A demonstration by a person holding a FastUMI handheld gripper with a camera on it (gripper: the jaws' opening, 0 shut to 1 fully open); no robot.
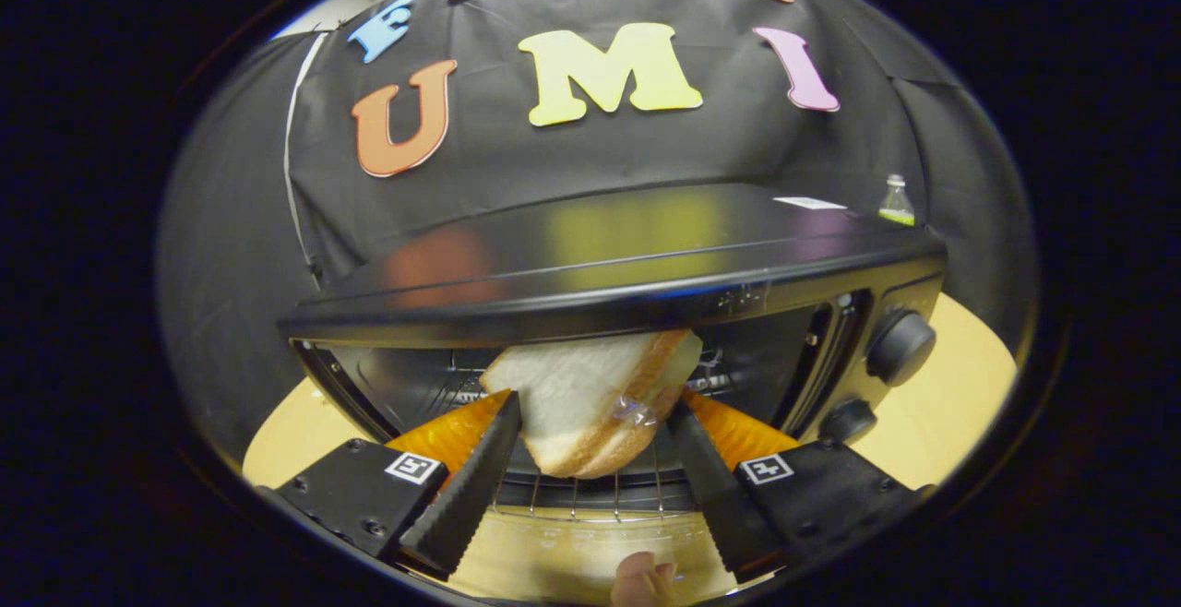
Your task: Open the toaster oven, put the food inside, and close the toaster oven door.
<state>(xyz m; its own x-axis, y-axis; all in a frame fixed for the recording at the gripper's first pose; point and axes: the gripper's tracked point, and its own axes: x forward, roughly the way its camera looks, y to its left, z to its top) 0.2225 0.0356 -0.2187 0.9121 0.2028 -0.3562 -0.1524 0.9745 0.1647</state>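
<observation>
Gripper [590, 418] clamps one bread slice [590, 399] — one toaster oven [627, 284].

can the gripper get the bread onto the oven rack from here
Probably yes: the gripper holds the bread slice at the toaster oven mouth, door down, and the wire rack lies just beneath.

Pale wooden table [950, 404] under the black toaster oven [627, 275], small bottle [896, 200] behind.

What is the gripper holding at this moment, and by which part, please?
The gripper holds the bread slice, a finger on each of its two side edges.
</observation>
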